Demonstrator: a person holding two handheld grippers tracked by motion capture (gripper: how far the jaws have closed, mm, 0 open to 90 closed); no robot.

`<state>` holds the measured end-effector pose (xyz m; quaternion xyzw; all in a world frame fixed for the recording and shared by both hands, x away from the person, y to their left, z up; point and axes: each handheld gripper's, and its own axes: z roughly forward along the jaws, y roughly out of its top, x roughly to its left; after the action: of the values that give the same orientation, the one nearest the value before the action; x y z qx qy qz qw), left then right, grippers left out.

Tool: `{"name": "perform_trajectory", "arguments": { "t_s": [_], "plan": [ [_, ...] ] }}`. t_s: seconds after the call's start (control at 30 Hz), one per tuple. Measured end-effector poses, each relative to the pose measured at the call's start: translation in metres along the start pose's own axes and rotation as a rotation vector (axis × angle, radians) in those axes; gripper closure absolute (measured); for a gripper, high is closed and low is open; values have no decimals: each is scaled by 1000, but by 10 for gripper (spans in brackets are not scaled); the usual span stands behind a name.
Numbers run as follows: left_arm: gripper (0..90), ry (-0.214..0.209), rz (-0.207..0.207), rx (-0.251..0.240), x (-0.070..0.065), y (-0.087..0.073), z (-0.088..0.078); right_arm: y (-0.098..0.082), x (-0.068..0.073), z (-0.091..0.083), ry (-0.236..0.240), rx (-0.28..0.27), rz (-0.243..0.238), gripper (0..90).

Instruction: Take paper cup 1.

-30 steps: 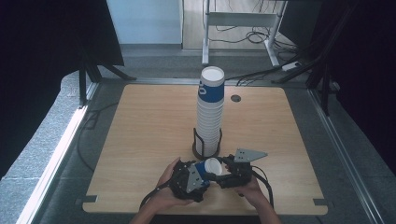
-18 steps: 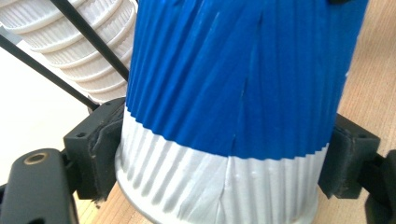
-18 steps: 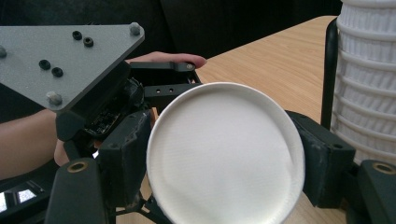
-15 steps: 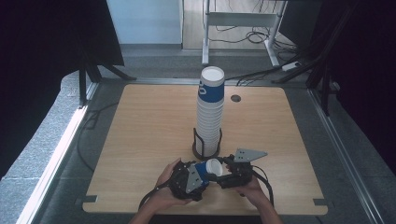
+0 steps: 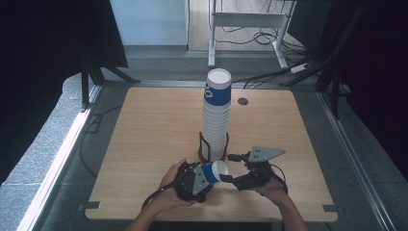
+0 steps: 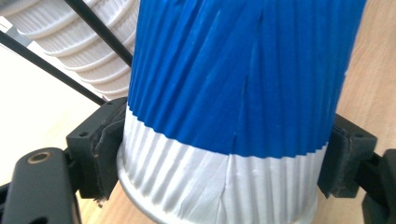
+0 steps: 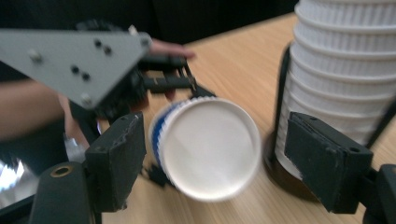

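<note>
A: Where is the cup (image 5: 213,172) right now?

B: At about six o'clock on the table (image 5: 154,125), just short of the stack (image 5: 216,115), which stands in its black wire holder (image 5: 204,150) near the middle. The cup lies on its side in the left gripper (image 5: 204,177), mouth turned toward three o'clock.

A: And that claw really has it?

B: Yes. Its jaws have just been closing, and in the left gripper view both pads (image 6: 105,144) press the white band at the cup's base, the blue sleeve running away from the camera.

A: What about the right gripper (image 5: 230,179)?

B: It sits at the cup's mouth, jaws spread wide. In its own view the white opening (image 7: 210,147) hangs between the two black pads, and neither pad touches it. That view is blurred, so I'd only call the gap likely rather than certain.

A: So which step is this?

B: I judge it a handover or a steadying: one cup held apart from the stack, the second claw lined up on it.

A: And next?

B: Either the right claw closes gently on the rim without crushing the paper, or the left turns the cup upright and carries it to twelve o'clock, over the stack, keeping clear of the holder's wires.
</note>
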<state>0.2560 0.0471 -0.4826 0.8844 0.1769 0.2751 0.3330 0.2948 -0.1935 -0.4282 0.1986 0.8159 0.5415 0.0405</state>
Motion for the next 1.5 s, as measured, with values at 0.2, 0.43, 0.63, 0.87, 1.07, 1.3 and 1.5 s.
{"name": "perform_trajectory", "arguments": {
  "t_s": [0.2,0.43,0.63,0.87,1.07,1.3,1.5],
  "plan": [
    [168,14,62,33,0,8,3,18,-2,1,2,233,-71,200],
    [169,32,87,64,3,12,4,33,-3,9,-9,424,-146,203],
    [168,53,128,87,0,15,5,38,-1,26,-4,549,-190,183],
    [169,99,227,138,-6,22,8,37,3,45,-1,654,-243,170],
    [169,114,266,154,-11,27,11,35,0,59,3,715,-277,184],
    [162,116,276,163,-12,28,13,32,2,64,21,736,-325,264],
    [66,135,195,117,-9,29,12,31,-1,56,23,663,-312,272]
  ]
}}
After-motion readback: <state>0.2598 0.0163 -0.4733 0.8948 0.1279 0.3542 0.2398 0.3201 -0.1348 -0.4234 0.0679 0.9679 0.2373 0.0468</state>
